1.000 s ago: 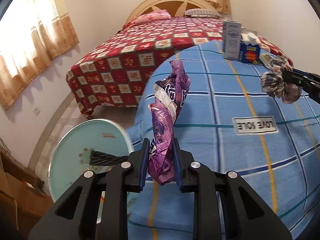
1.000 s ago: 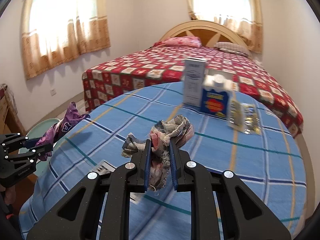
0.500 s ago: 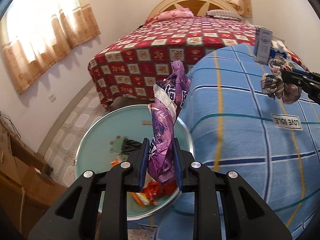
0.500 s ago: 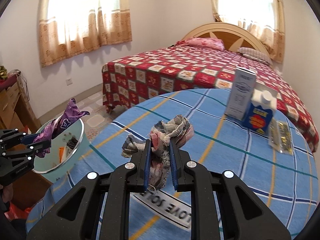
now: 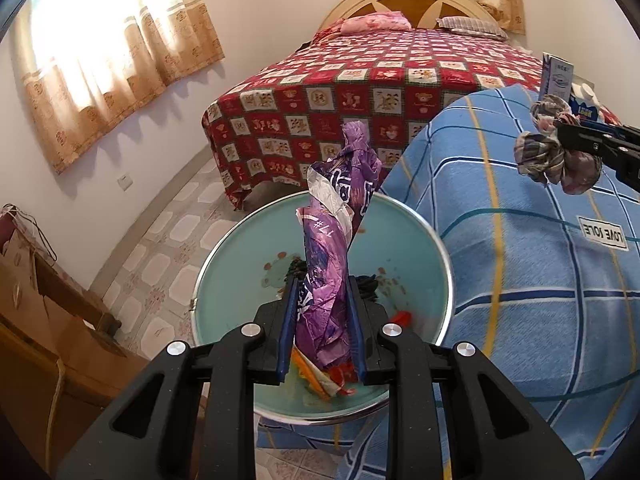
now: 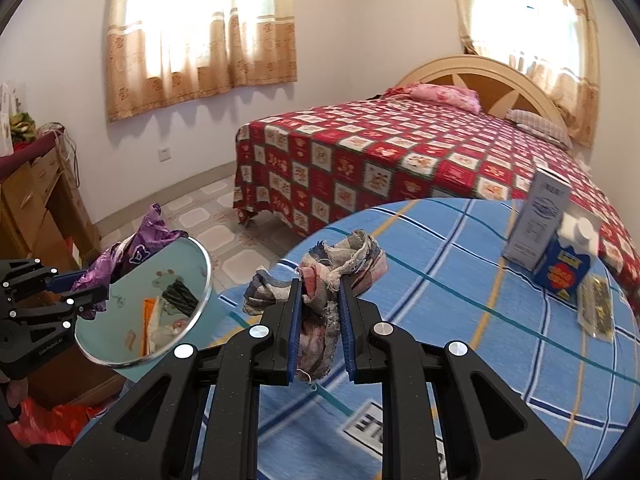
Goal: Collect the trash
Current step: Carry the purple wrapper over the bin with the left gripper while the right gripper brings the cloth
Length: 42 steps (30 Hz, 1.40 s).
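**Two grips full beside the bin**

White walls close a bedroom lit by two windows with tan curtains [image 6: 200, 40]. Its largest piece is a bed [image 6: 400, 160] under a red patchwork cover, with a pink pillow [image 6: 448, 96] against a curved wooden headboard [image 6: 480, 80]; pale patterned tiles [image 5: 168, 248] cover the floor, and a wooden cabinet [image 6: 36, 200] stands by the left wall. Nearer is a surface draped in a blue checked cloth [image 6: 460, 320] with yellow and dark lines. At its far edge stand a tall grey carton [image 6: 536, 224] and a blue carton [image 6: 564, 268], touching, with a small flat packet [image 6: 596, 308] just beside them. A pale green bin [image 5: 400, 248] sits against the cloth's edge, scraps in its bottom. The left gripper [image 5: 322, 332] is clenched on a crumpled purple wrapper [image 5: 336, 216], held upright over the bin's mouth. The right gripper [image 6: 319, 328] is clamped on a wadded plaid rag [image 6: 340, 260], above the blue cloth near the bin.
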Motion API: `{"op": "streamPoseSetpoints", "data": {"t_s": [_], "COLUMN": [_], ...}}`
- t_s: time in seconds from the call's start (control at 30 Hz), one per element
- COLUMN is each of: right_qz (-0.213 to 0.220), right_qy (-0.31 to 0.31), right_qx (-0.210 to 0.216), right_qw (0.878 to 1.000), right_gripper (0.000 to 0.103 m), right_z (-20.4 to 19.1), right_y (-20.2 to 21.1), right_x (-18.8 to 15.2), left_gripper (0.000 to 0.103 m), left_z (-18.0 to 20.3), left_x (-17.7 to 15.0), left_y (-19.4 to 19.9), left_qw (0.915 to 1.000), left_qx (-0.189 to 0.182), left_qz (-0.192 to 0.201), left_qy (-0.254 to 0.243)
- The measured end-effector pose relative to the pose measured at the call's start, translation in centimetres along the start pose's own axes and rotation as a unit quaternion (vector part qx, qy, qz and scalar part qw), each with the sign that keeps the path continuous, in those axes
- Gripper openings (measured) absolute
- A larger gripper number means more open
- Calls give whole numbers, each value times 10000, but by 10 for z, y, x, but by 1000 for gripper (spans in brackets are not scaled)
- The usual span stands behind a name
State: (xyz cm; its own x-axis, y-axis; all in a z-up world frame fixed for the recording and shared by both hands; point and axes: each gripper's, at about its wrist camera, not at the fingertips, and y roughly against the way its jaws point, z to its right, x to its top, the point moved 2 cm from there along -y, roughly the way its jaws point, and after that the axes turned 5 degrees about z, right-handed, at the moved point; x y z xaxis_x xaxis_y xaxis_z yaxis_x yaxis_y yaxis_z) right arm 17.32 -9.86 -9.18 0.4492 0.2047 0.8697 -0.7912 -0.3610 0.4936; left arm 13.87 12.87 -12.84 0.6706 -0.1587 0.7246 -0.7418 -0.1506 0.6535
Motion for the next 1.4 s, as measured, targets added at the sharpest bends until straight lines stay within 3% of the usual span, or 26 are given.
{"op": "streamPoseSetpoints", "data": {"t_s": [1.4], "right_qz": [-183], "right_qy": [678], "right_qx": [644], "right_qw": [9954], "right_gripper": [18], "right_z": [-93], "right_y": [-35], "right_x": [16], "left_gripper": [24], "left_z": [-84], "left_x": [-24], "left_y": [1], "left_qw": [9964], "left_qx": [540], "left_qz": [-136], "left_qy": [633]}}
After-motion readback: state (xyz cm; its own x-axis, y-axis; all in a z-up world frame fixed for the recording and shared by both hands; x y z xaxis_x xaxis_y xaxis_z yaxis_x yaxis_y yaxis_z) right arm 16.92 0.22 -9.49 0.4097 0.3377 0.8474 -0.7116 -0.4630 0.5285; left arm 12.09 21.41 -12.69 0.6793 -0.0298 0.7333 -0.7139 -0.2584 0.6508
